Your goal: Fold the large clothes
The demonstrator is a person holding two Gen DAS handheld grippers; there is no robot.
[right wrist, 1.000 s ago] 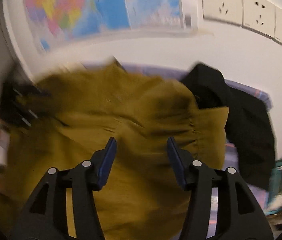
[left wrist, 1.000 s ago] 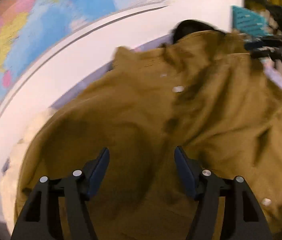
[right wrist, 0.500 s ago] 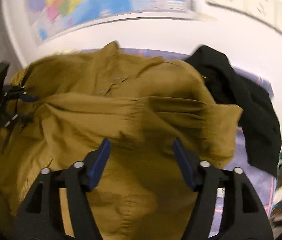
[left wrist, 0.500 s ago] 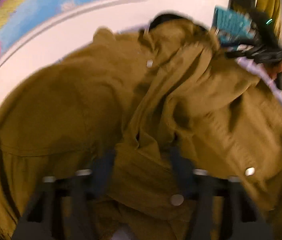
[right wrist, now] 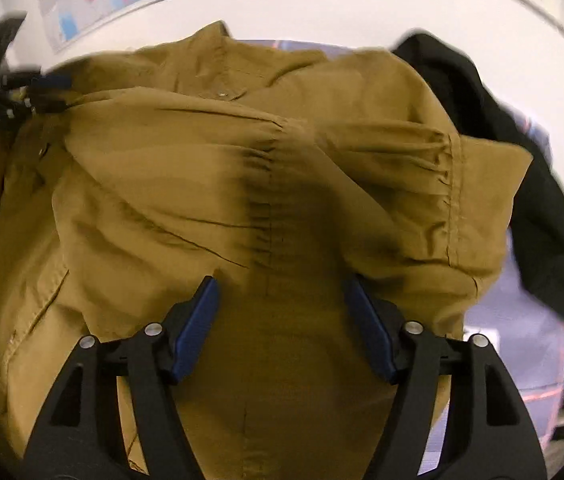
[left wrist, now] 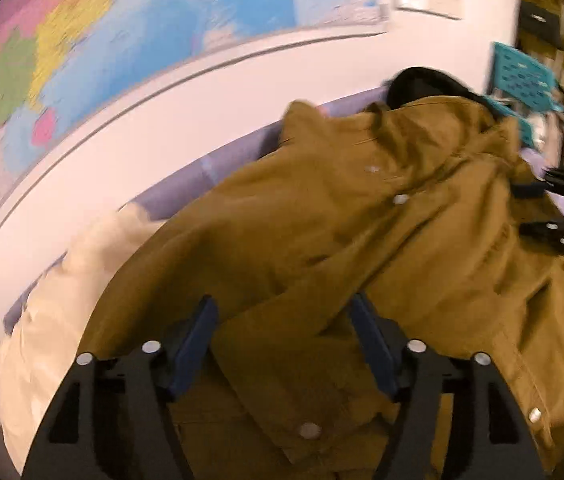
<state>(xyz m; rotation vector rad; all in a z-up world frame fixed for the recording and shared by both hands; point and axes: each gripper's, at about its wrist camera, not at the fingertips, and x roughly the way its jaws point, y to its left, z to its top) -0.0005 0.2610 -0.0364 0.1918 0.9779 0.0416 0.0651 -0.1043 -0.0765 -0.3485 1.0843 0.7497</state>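
Jacket [right wrist: 266, 184] between spread right gripper [right wrist: 280, 312] fingers

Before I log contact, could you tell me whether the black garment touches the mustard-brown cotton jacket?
Touching. The right wrist view shows the mustard-brown cotton jacket overlapping the black garment along its right edge, with no gap between them.

No text is legible anywhere.
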